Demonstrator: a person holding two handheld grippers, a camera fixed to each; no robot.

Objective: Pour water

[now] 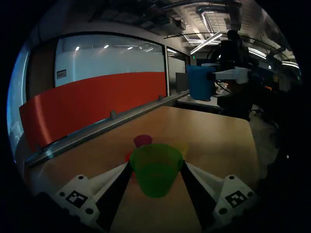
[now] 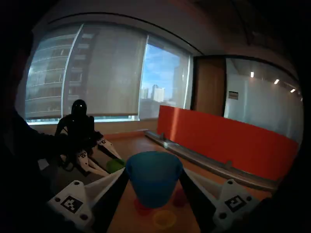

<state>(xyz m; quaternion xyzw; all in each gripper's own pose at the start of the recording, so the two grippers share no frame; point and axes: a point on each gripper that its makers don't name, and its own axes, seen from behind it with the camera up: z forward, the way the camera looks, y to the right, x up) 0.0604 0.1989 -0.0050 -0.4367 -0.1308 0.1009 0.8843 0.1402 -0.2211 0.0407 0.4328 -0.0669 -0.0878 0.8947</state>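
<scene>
My left gripper [image 1: 155,167] is shut on an upright translucent green cup [image 1: 155,176], held low over the wooden table [image 1: 217,136]. In the same view, far off at the upper right, my right gripper [image 1: 210,75] holds a blue cup [image 1: 199,82] upright in the air. In the right gripper view the blue cup [image 2: 154,178] sits between the fingers of my right gripper [image 2: 154,171]. Beyond it to the left, my left gripper [image 2: 110,163] carries the green cup [image 2: 115,165]. Whether either cup holds water I cannot tell.
Small cups stand on the table below: magenta [image 1: 142,139], red [image 1: 127,156] and yellow [image 1: 182,147], seen too under the blue cup as red [image 2: 142,206], yellow [image 2: 164,219] and magenta [image 2: 179,198]. A red partition [image 1: 97,101] with a metal rail [image 1: 112,122] borders the table.
</scene>
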